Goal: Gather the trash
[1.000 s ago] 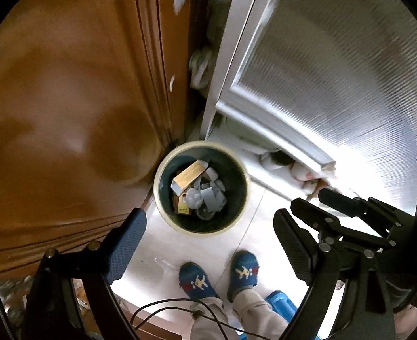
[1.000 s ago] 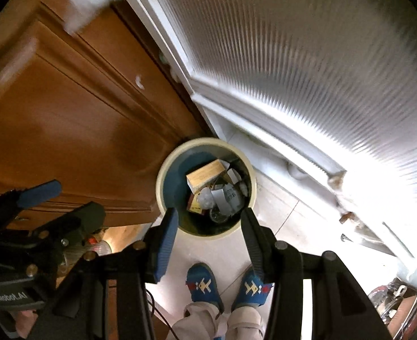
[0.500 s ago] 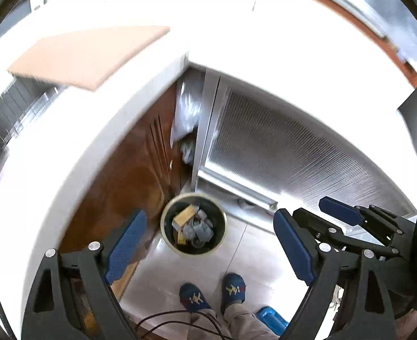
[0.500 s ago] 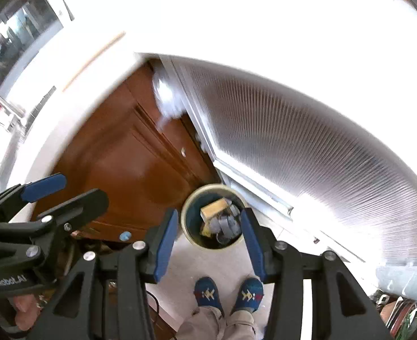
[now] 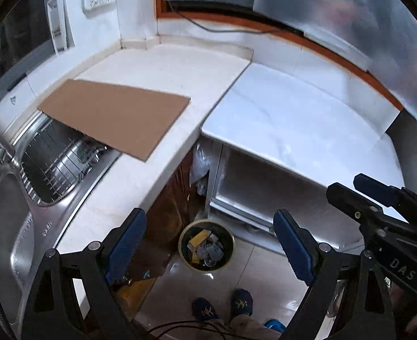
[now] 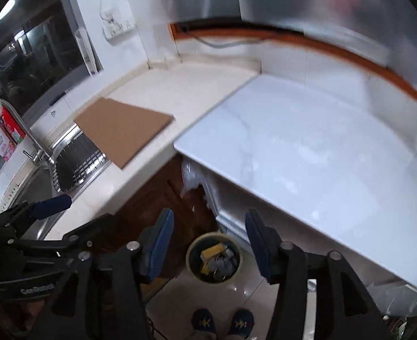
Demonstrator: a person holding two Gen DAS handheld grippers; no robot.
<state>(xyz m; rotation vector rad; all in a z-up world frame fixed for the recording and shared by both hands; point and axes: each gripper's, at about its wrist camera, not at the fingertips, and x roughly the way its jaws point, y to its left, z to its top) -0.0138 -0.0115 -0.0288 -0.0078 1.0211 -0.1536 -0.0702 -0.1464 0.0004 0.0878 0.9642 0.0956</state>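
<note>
A round cream-rimmed trash bin (image 5: 181, 240) stands on the tiled floor far below, with a yellow box and grey scraps inside; it also shows in the right wrist view (image 6: 191, 252). My left gripper (image 5: 208, 252) is open and empty, high above the bin. My right gripper (image 6: 210, 242) is open and empty, also high above it. A flat brown cardboard sheet (image 5: 115, 116) lies on the counter, partly over the sink; it shows in the right wrist view too (image 6: 123, 127).
A steel sink (image 5: 7, 226) with a wire rack and tap is at the left. A white counter (image 5: 163, 65) meets a white marble-look table (image 5: 299, 121). Brown cabinet doors (image 6: 151, 195) are below. My feet (image 5: 222, 306) are on the floor.
Both grippers have risen far above the bin, from close over it to above counter height. The countertop, cardboard and sink have come into view. Both grippers stay open.
</note>
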